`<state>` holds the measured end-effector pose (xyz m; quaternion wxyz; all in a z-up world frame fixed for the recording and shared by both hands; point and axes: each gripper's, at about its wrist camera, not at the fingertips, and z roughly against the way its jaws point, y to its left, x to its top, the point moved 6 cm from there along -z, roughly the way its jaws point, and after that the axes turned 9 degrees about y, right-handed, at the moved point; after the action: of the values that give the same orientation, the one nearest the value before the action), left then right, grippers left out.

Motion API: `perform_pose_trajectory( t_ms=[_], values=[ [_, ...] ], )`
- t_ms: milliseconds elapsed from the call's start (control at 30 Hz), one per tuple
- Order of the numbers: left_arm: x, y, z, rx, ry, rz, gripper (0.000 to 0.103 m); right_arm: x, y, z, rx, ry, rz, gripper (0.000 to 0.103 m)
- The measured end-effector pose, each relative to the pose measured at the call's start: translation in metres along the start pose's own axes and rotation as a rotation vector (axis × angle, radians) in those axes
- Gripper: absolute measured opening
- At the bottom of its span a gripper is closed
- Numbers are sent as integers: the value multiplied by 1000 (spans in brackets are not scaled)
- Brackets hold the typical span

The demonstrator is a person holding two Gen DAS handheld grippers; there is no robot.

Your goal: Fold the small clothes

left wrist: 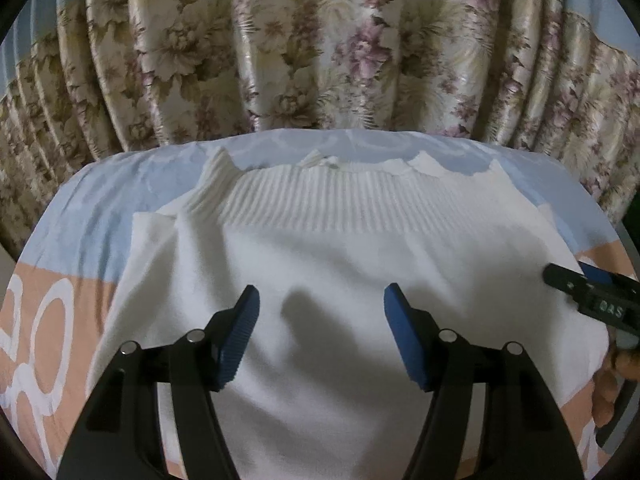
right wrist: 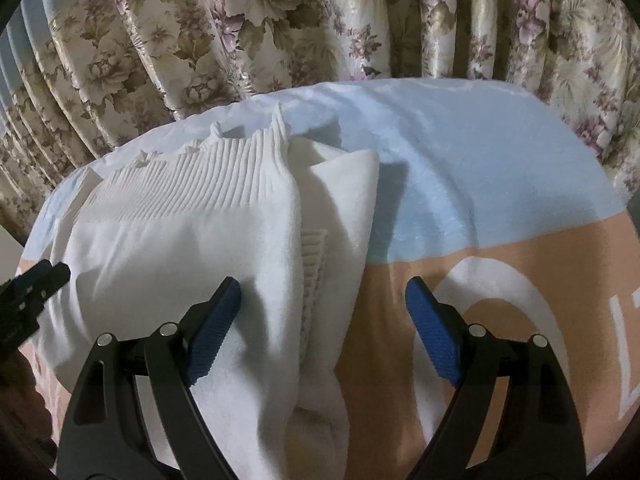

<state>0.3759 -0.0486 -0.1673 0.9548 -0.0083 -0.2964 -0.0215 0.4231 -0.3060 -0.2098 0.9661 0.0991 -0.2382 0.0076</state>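
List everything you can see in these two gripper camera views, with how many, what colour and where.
sweater: one, white, ribbed band at its far edge, lying partly folded on the sheet, a sleeve tucked along its right side
bed sheet: one, light blue and peach with white printed shapes, under the sweater
curtain: one, cream with purple and olive flowers, hanging behind the bed
left gripper: one, black with blue pads, open above the middle of the sweater
right gripper: one, black with blue pads, open over the sweater's right edge
hand: one, partly seen at the right edge of the left wrist view, behind the right gripper
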Motion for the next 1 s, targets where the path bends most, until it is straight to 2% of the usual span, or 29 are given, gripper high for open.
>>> perform_pose_trajectory(
  t_ms=[100, 200, 267, 333, 367, 467, 700, 800, 1000],
  values=[
    [-4, -9, -3, -24, 1, -18, 65, 0, 0, -4, 21, 9, 4, 86],
    [-10, -13, -11, -29, 18, -17, 65, 2, 2, -5, 42, 10, 16, 77],
    [-12, -14, -15, -21, 23, -18, 66, 2, 6, -5, 65, 11, 25, 61],
    [-14, -16, -16, -11, 15, -25, 67, 1, 9, -4, 104, 17, 25, 49],
    [-14, -16, -16, -11, 14, -24, 68, 1, 11, -3, 121, 21, 26, 37],
    [-16, -17, -16, -12, 16, -23, 69, 3, 18, 0, 126, 30, 31, 28],
    [-15, -18, -18, -7, 13, -24, 70, 9, 26, 16, 135, 7, 37, 21],
    [-14, -18, -19, 4, 15, -30, 71, 16, 31, 28, 167, -14, 34, 19],
    [-13, -17, -21, 2, 16, -27, 72, 28, 49, 50, 189, -49, 57, 18]
  ],
)
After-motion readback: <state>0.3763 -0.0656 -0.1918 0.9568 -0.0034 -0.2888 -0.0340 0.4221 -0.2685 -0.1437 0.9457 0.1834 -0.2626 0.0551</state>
